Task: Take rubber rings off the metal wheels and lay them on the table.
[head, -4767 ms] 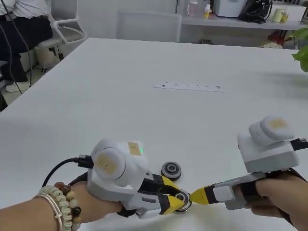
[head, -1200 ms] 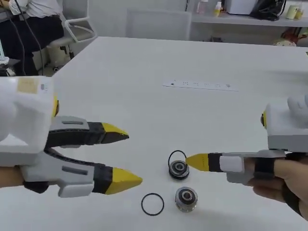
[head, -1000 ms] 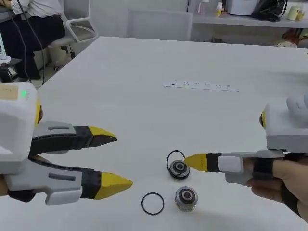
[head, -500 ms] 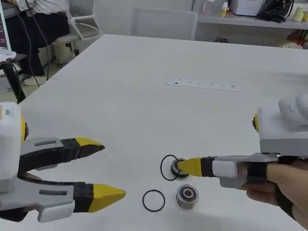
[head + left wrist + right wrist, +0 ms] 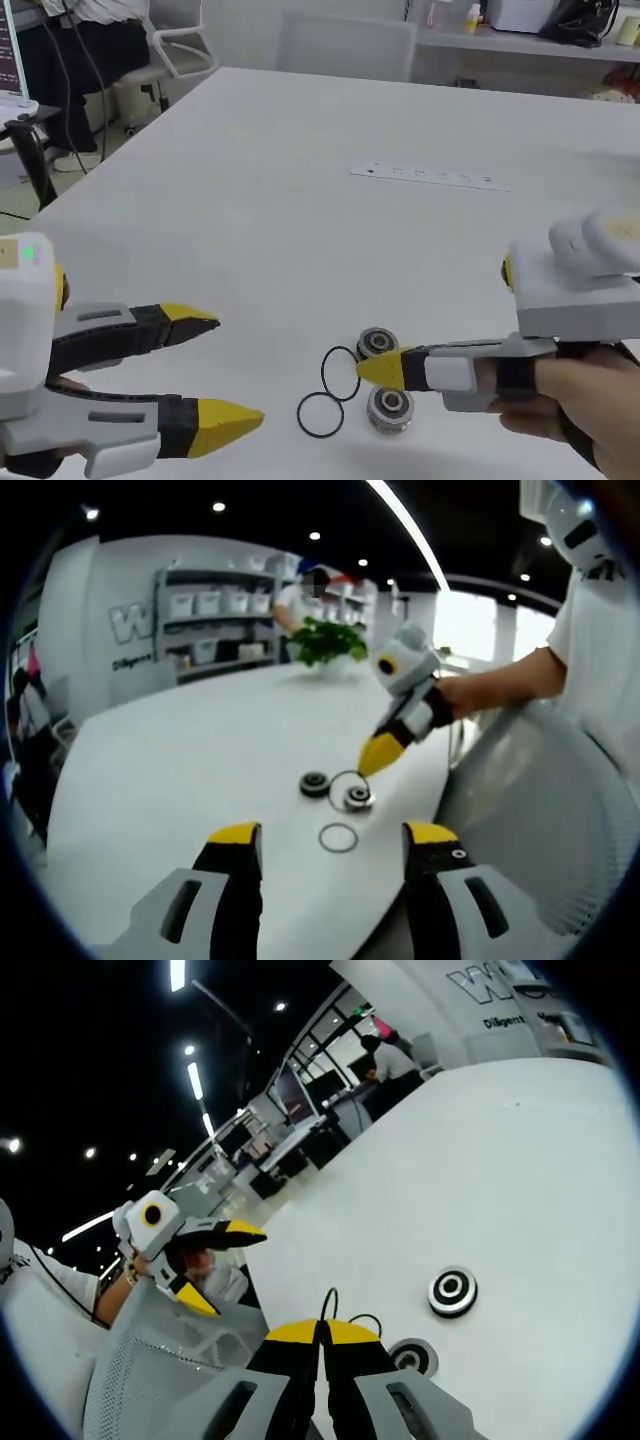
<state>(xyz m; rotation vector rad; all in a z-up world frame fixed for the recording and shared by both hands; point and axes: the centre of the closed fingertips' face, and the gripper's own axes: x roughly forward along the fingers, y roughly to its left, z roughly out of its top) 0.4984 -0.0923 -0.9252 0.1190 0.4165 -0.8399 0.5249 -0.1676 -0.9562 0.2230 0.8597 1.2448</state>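
Head view: the right claw point(image 5: 375, 370) is pinched shut on a ring point(image 5: 323, 372) - a thin black loop that sticks out to the left of the yellow tips. It sits level with the gap between the far wheel point(image 5: 377, 342) and the near wheel point(image 5: 388, 405), just left of both. Whether its low edge touches the counter point(image 5: 300, 200) I cannot tell. A second ring point(image 5: 299, 414) lies flat on the counter, just left of the near wheel and just nearer than the held one. The left claw point(image 5: 210, 369) holds nothing, its jaws wide apart, well to the left of the rings.

Left gripper view: the flat ring lies on the counter straight ahead of the wide yellow tips. Beyond it are the two wheels, with the right claw's tip down beside them and the pinched loop at its point.

Right gripper view: the two yellow tips meet, and a thin black arc of ring rises from between them. Both wheels lie to the right, just beside the tips.

The ring looks light, soft and stretchy, so it is likely to sag or spring. A fine pinch on the band itself is the only real hold. The wheels seem heavier and smooth - liable to slide if nudged.
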